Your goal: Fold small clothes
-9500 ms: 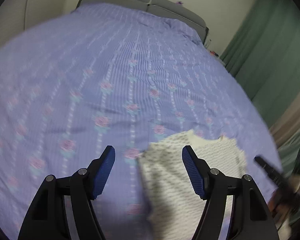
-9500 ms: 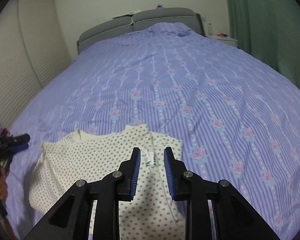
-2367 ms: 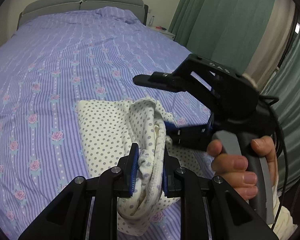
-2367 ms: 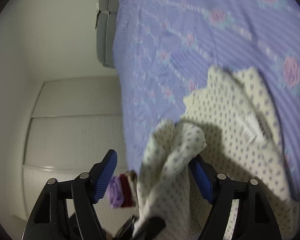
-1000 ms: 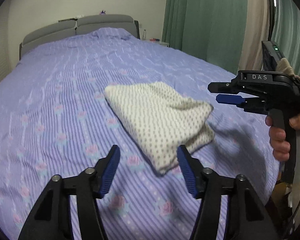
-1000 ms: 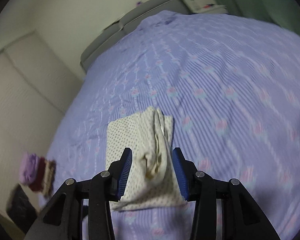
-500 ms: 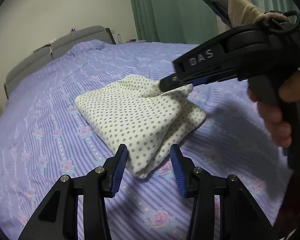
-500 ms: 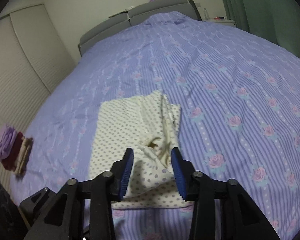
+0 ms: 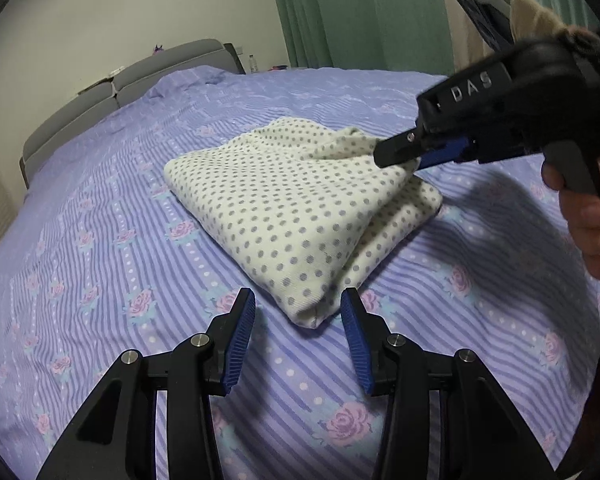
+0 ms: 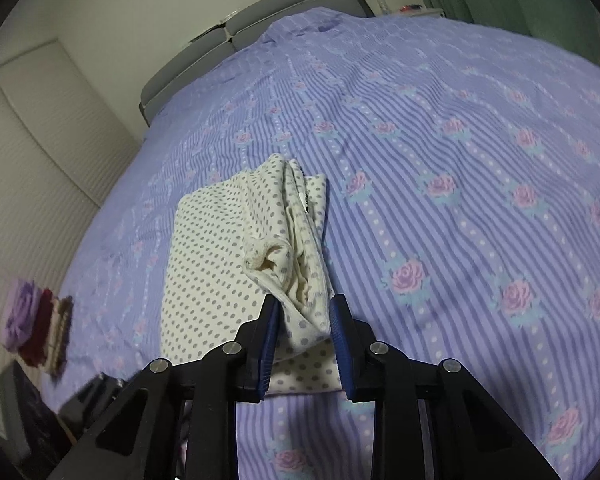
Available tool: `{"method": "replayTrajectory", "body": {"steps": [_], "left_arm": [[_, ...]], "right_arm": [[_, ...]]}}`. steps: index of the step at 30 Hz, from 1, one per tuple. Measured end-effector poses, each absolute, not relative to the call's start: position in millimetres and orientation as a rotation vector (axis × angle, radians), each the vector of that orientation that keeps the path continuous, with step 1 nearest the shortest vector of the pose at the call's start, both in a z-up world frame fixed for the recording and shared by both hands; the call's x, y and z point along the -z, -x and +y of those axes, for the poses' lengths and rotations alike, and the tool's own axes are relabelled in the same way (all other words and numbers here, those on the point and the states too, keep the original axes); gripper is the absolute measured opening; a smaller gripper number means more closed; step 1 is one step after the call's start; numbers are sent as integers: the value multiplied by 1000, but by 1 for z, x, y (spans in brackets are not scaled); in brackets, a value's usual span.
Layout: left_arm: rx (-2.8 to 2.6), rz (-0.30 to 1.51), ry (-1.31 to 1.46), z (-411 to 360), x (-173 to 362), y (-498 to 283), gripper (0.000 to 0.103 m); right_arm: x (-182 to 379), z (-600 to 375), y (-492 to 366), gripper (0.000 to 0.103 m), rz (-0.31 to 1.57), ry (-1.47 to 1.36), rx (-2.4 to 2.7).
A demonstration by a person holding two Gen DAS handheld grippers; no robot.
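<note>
A cream garment with grey polka dots point(image 9: 296, 200) lies folded in a thick bundle on the purple rose-print bedspread point(image 9: 100, 240). My left gripper point(image 9: 298, 324) is open, its blue pads either side of the bundle's near corner without gripping it. My right gripper point(image 10: 304, 320) has its pads against a raised fold of the garment point(image 10: 296, 280); whether they pinch it I cannot tell. It shows in the left wrist view point(image 9: 404, 152), its fingertips at the bundle's far right corner, lifting that corner a little.
A grey headboard point(image 9: 120, 84) stands at the bed's far end, green curtains point(image 9: 360, 12) to the right. A stack of folded purple, red and beige clothes point(image 10: 32, 324) sits at the bed's left edge, with a white wardrobe wall point(image 10: 24, 152) behind.
Both grippers have come in closer to the bundle. The right gripper's pads have moved onto the raised fold, and the left gripper's pads now bracket the near corner.
</note>
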State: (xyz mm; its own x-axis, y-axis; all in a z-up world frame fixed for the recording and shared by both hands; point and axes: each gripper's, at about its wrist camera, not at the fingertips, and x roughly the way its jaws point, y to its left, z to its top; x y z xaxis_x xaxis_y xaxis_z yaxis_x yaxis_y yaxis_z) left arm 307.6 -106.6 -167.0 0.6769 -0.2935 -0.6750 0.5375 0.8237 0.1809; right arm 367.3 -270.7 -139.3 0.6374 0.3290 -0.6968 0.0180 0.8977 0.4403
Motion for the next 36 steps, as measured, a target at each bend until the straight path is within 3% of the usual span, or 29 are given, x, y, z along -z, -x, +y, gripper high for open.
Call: {"method": "replayTrajectory", "body": {"steps": [1, 4, 6, 15, 28, 30, 33, 36], "left_arm": [[476, 684, -391, -108, 168, -309, 44], [483, 703, -340, -104, 166, -313, 25], [478, 701, -295, -99, 162, -313, 19], [450, 825, 28, -64, 163, -324, 18], [438, 849, 104, -56, 166, -327, 17], [440, 869, 108, -53, 167, -327, 19], [435, 853, 44, -54, 158, -322, 23], [441, 773, -11, -52, 137, -309, 33]], "right_arm": [[140, -271, -367, 28, 869, -438, -185], [139, -268, -367, 19, 855, -422, -177], [134, -265, -362, 16, 835, -420, -176], [123, -257, -333, 14, 777, -486, -196], [143, -257, -326, 15, 803, -491, -138], [152, -259, -328, 16, 815, -497, -121], [159, -265, -327, 27, 819, -545, -133], [157, -269, -320, 48, 815, -579, -137]]}}
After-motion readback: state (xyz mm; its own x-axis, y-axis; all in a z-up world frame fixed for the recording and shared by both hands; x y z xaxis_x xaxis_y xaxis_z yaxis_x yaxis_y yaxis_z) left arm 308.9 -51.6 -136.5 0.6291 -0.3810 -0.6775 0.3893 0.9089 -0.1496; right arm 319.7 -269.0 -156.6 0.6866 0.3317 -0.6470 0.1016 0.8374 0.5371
